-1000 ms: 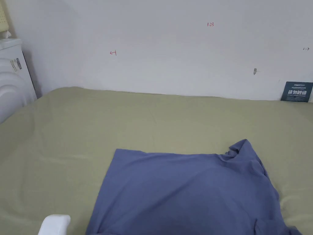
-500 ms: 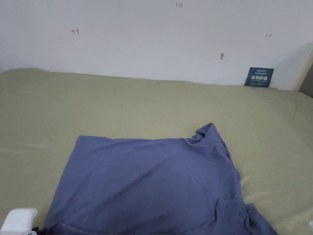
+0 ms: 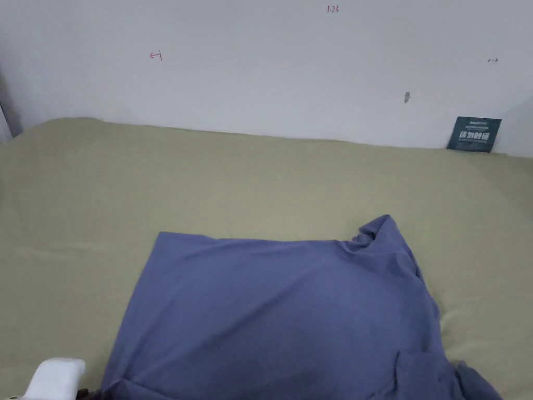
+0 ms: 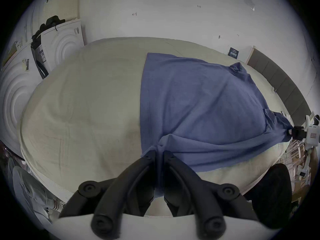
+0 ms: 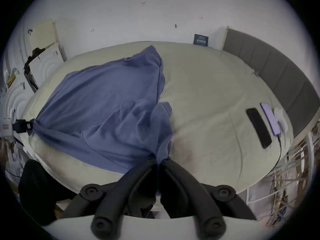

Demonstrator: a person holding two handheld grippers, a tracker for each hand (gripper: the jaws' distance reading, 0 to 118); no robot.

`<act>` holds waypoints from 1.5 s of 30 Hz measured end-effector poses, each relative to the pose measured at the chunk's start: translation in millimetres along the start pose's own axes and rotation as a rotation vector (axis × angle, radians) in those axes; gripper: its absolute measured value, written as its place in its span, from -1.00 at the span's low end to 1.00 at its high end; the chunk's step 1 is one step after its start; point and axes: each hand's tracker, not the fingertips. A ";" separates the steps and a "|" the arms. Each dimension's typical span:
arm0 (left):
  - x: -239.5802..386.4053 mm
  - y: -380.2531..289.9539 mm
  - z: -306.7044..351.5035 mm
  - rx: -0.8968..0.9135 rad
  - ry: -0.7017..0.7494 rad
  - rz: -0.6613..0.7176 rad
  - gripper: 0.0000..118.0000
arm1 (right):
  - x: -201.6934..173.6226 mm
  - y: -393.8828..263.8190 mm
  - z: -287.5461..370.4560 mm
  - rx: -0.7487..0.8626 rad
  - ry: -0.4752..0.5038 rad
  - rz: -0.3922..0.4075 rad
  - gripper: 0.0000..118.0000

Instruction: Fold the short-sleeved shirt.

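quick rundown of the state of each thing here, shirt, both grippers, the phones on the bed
shirt: spread over the bed, near edge lifted and pulled between the two grippers, far right part bunched
left gripper: shut on the shirt's near corner
right gripper: shut on the shirt's near edge
black phone: flat on the bed, screen dark
purple phone: flat on the bed, cable attached
bed: covered by a lightly wrinkled green sheet

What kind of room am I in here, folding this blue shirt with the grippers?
Probably a bedroom. The blue short-sleeved shirt lies on a wide bed with a pale green sheet, a grey padded headboard runs along one side, and two phones rest near it.
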 end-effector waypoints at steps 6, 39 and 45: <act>0.0 32.0 23.6 -0.012 -0.025 0.015 -0.83 | -4.2 41.6 20.5 -0.019 0.030 0.000 -0.97; -12.4 134.9 0.6 -0.057 -0.008 0.036 0.42 | -18.6 144.3 -19.1 0.013 0.068 -0.018 0.12; -9.2 104.1 23.9 -0.025 0.109 -0.025 -1.00 | -21.3 115.1 1.8 -0.010 0.039 -0.024 -1.00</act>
